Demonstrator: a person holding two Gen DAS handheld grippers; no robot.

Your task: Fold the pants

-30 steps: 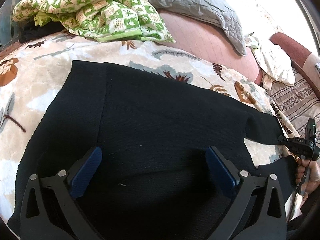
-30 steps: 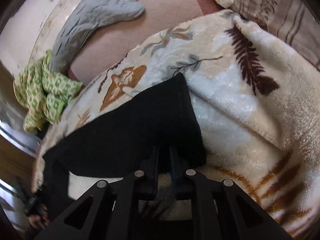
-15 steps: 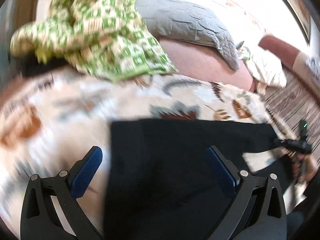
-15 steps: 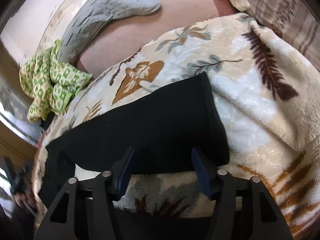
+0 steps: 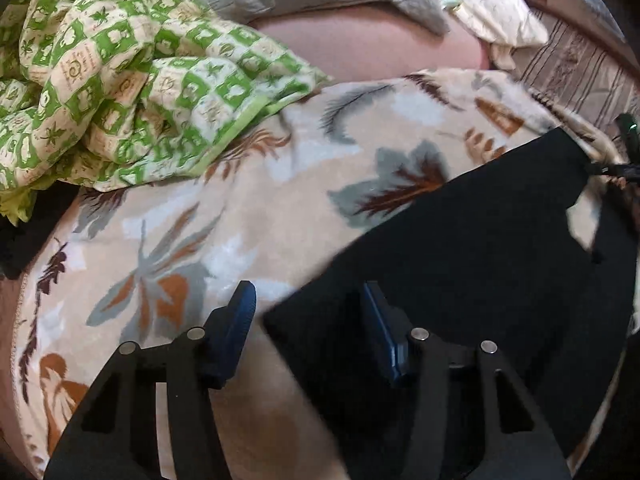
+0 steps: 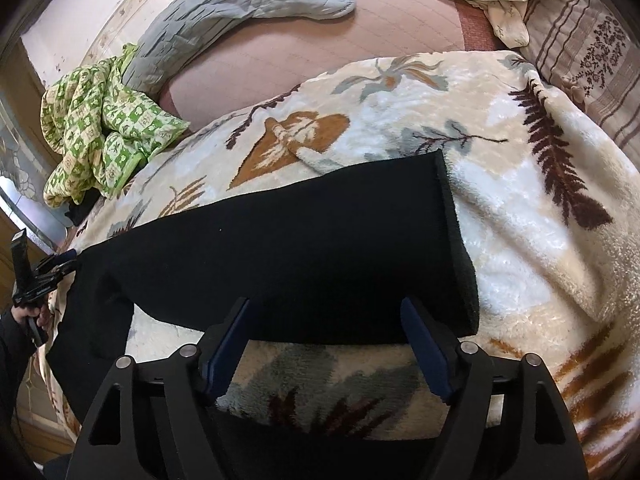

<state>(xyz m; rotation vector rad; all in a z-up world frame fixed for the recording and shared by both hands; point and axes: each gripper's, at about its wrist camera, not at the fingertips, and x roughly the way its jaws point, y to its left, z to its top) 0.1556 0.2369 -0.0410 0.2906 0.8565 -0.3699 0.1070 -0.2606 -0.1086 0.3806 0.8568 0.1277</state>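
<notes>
Since a second ago the right claw [image 6: 326, 344] has let go of the pants [image 6: 280, 256] and spread apart; the left claw [image 5: 308, 320] has shifted to their corner, fingers apart. Pants lie flat on the leaf-print blanket [image 6: 520, 208], green quilt [image 5: 112, 80] at 10 o'clock.

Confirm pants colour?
Plain black pants, no visible pattern; clearest in the right wrist view, against the leaf-print blanket.
</notes>
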